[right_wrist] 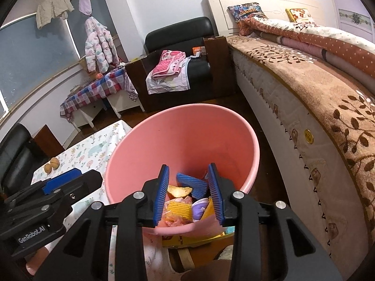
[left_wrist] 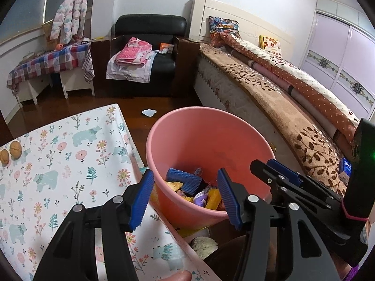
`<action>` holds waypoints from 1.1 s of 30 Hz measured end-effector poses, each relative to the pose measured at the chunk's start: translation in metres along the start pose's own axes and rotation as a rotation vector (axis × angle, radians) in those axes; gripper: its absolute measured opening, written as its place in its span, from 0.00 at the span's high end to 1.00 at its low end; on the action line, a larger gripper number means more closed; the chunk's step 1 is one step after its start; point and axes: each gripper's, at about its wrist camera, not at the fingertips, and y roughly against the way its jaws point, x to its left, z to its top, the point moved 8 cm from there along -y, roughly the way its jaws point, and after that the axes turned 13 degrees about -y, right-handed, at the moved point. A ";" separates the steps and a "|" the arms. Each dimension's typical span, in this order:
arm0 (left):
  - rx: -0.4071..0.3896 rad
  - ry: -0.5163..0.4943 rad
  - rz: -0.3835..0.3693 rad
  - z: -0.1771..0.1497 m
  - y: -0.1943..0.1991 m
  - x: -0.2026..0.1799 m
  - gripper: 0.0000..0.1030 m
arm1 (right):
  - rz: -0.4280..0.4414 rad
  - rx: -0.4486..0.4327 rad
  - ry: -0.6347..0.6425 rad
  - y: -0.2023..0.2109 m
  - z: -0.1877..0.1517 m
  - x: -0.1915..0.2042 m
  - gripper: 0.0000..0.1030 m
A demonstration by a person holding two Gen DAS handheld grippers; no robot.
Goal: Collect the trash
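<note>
Right wrist view: the right hand-held gripper (right_wrist: 188, 193) hangs over the near rim of the round pink plastic bin (right_wrist: 182, 138), pointing down into it. Its jaws stand partly apart with nothing between the blue ribbed pads (right_wrist: 161, 193), so it looks released and empty. The collected trash (right_wrist: 187, 201) lies at the bottom of the bin, directly below and just beyond the fingertips: yellow peel-like scraps, a purple wrapper and a blue ribbed foam sleeve (right_wrist: 192, 185).

In the left wrist view the left hand-held gripper (left_wrist: 185, 199) hovers at the near left rim of the same bin, jaws wide apart and empty.

What remains to collect, as I judge it, lies to the left. On the floral-print cloth over the worktop (left_wrist: 70, 164), at its far left edge, sit 2 brown walnut-like nuts (left_wrist: 10, 153), just beside each other. They are well apart from both grippers, and the left one is nearer. Whether they count as trash I cannot tell. A small white scrap (left_wrist: 148, 112) lies on the dark wooden floor (left_wrist: 131, 107) beyond the bin, farther from either hand.

Nothing stands between the left gripper and the nuts; the cloth there is bare. The bin's tall wall is the 1 thing to clear on the way back. To the right runs the bed with its brown leaf-patterned cover (left_wrist: 269, 86).
</note>
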 end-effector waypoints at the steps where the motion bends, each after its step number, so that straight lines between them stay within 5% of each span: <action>1: -0.004 0.000 0.004 0.000 0.003 0.000 0.46 | 0.001 -0.001 0.001 0.001 0.000 0.000 0.66; 6: -0.018 -0.001 0.016 0.001 0.013 0.002 0.48 | 0.009 -0.007 0.013 0.011 -0.003 0.007 0.64; 9: -0.025 -0.002 0.023 0.000 0.019 0.003 0.49 | 0.021 -0.015 0.025 0.019 -0.005 0.013 0.53; 33: -0.084 0.007 0.058 -0.004 0.058 0.010 0.55 | 0.033 -0.102 0.066 0.062 -0.012 0.039 0.52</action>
